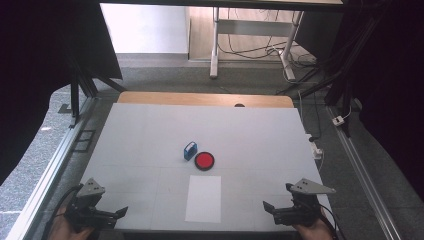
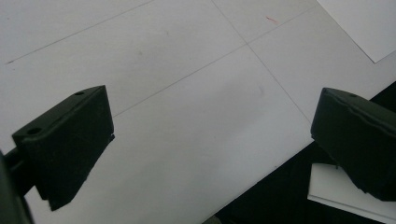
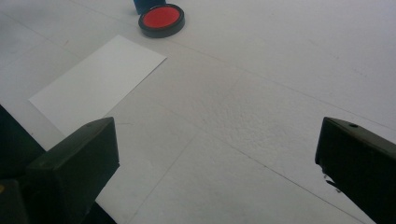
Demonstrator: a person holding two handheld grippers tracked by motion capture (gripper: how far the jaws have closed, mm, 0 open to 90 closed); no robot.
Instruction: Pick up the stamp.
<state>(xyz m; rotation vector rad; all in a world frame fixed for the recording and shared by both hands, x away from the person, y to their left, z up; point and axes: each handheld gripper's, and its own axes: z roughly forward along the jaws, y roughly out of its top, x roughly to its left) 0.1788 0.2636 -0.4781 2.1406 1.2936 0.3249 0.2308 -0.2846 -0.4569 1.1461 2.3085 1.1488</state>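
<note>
Red ink pad (image 1: pixel 204 160) open; blue stamp (image 1: pixel 190 150) beside.

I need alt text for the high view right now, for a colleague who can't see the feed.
A white table holds a small blue box touching a round black-rimmed red ink pad at its centre, with a white paper sheet lying nearer the person. The left gripper and right gripper sit open and empty at the near corners.

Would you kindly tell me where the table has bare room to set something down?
The far half of the table is bare, as are both flanks beside the white sheet. Only the centre is crowded: the blue block sits close beside the red pad.
</note>
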